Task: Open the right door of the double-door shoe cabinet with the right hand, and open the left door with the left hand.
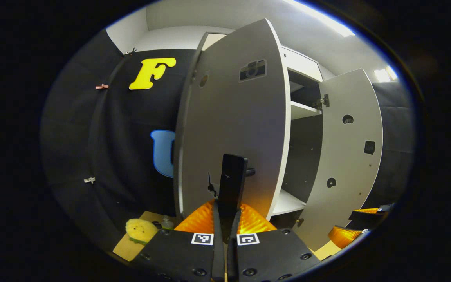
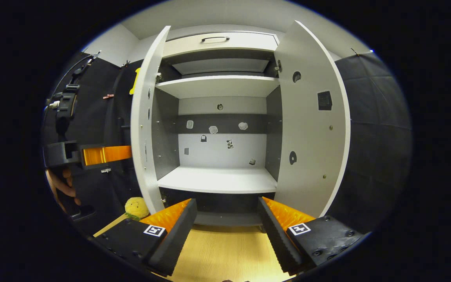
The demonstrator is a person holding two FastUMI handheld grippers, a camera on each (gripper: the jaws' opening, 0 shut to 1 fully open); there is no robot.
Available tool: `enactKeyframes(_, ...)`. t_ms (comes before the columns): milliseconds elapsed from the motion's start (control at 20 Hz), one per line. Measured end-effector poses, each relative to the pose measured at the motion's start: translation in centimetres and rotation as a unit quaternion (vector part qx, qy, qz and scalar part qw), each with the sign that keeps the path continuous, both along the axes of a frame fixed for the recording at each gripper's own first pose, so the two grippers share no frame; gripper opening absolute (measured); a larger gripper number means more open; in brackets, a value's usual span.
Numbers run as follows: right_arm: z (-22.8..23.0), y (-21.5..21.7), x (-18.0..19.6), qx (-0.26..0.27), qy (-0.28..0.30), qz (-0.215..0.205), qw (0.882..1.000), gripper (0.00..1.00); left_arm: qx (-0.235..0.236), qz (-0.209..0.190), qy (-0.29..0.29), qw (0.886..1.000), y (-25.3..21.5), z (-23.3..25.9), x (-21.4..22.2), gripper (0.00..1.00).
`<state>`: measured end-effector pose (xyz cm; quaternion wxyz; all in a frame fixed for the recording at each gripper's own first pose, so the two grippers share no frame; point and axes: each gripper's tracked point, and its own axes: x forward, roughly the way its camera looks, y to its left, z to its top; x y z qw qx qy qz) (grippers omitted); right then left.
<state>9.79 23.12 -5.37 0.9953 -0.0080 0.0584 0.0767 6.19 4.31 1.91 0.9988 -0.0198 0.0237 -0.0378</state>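
The shoe cabinet (image 2: 217, 178) stands with both doors swung wide, its shelves bare. In the left gripper view the left door (image 1: 233, 109) shows its outer face close in front of me. My left gripper (image 1: 225, 208) is shut on that door's black upright handle (image 1: 233, 176). The right door (image 1: 347, 156) hangs open farther right. In the right gripper view my right gripper (image 2: 226, 204) is open, holds nothing, and faces the lower shelf. There the left door (image 2: 143, 129) is seen edge-on, the right door (image 2: 311, 129) from inside, and the left gripper (image 2: 92, 154) reaches behind the left door.
A yellow plush toy (image 2: 136, 207) lies on the wooden floor (image 2: 225, 250) by the left door's foot. A drawer with a handle (image 2: 214, 39) tops the cabinet. A hand (image 2: 63, 184) holds the left gripper. Black cloth walls close both sides.
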Motion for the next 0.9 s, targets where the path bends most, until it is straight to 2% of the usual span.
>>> enactKeyframes(50,-0.1,0.2,-0.1,-0.002,0.001,0.002,1.0,0.96,0.008,0.006,0.002,1.0,1.1,0.0,-0.3,0.07)
enactKeyframes(200,0.2,0.4,-0.3,-0.008,-0.003,0.0,1.0,0.98,0.029,0.013,0.005,0.999,4.7,0.3,-1.0,0.07)
enactKeyframes(400,0.7,-0.3,-0.3,-0.011,-0.007,-0.009,1.0,0.98,0.032,0.061,0.002,0.998,11.2,0.9,-1.9,0.05)
enactKeyframes(500,0.7,-0.7,-0.2,-0.015,-0.005,-0.014,1.0,0.98,-0.01,0.006,-0.006,1.0,10.3,1.6,-2.6,0.05)
enactKeyframes(550,0.7,-0.8,-0.3,-0.018,-0.004,-0.017,1.0,0.98,-0.023,0.001,-0.004,1.0,10.1,1.5,-2.5,0.05)
enactKeyframes(700,0.7,-1.4,-0.2,-0.019,0.002,-0.027,0.999,0.98,-0.002,0.016,-0.006,1.0,10.6,1.6,-2.5,0.05)
enactKeyframes(900,1.2,-2.2,-0.5,-0.026,0.006,-0.029,0.999,0.98,-0.007,0.025,0.008,1.0,10.5,0.8,-3.3,0.05)
